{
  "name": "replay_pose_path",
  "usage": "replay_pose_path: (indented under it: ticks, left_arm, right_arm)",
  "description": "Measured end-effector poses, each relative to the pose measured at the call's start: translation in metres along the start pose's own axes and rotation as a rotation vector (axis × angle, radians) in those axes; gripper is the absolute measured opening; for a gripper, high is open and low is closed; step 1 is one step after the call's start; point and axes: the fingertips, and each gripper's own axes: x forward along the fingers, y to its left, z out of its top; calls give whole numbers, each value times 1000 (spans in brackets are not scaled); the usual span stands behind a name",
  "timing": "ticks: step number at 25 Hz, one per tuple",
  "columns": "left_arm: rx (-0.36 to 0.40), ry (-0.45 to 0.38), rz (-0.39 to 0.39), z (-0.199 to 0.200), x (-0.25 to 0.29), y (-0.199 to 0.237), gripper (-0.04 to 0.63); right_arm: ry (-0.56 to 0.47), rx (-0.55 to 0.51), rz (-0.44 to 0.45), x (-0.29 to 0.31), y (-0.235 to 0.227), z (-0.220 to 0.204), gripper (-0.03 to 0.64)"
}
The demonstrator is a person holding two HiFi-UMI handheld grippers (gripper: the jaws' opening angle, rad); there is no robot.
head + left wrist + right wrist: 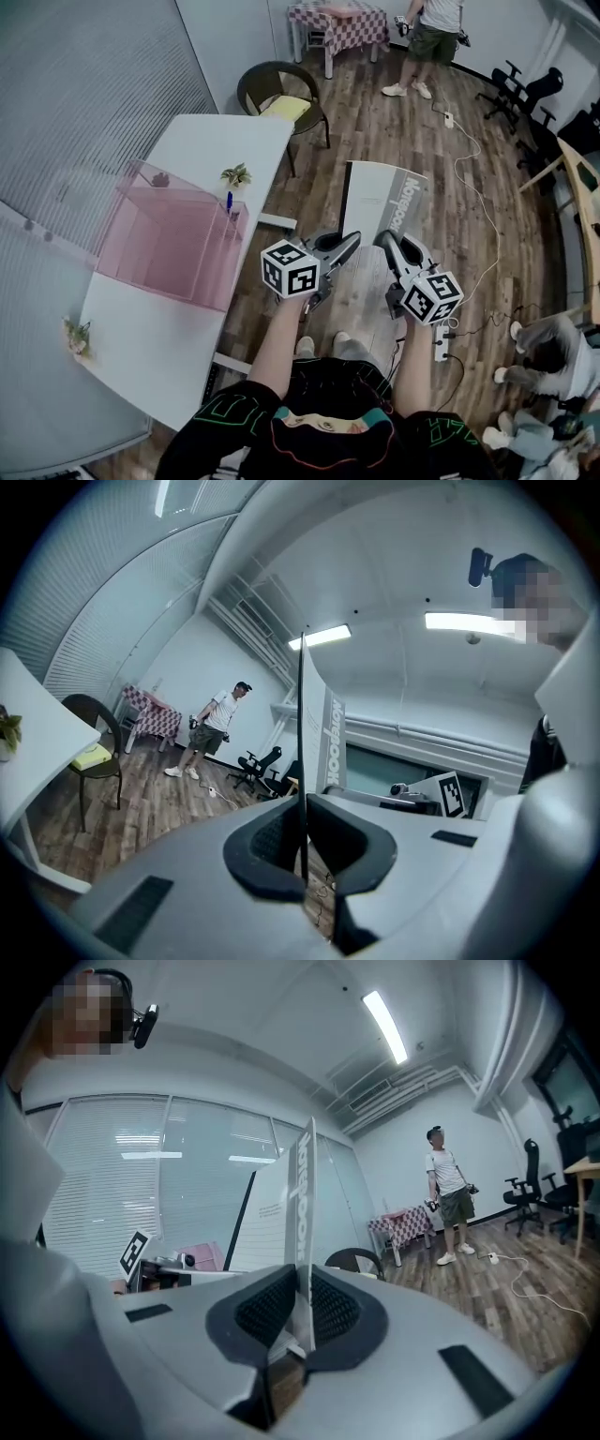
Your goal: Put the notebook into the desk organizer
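Observation:
A white notebook with a grey spine is held in the air above the wooden floor, to the right of the white desk. My left gripper is shut on its near left corner and my right gripper on its near right corner. The left gripper view shows the notebook edge-on, pinched between that gripper's black pads. In the right gripper view, the notebook's edge stands between the closed pads of the right gripper. The pink see-through desk organizer stands on the desk, to the left of both grippers.
Two small plants sit on the desk. A wicker chair stands beyond the desk's far end. A person stands at the back by a checkered table. A power strip and cable lie on the floor.

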Motion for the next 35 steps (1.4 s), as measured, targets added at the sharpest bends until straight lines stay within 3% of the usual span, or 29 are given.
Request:
replay_pose_path:
  ticks: [12,25,35]
  left_arm:
    - [-114,-138,242,-23,-39,50,6]
    - [-298,-356,546,-74,-148,66,6]
    - [-413,-485,657,-107,-211,61,6]
  right_arm:
    - [172,-9,248,59,16,-42,20]
    - [423,-34,600,97,108,-116,21]
    - [608,-53,776,103,169,-158,23]
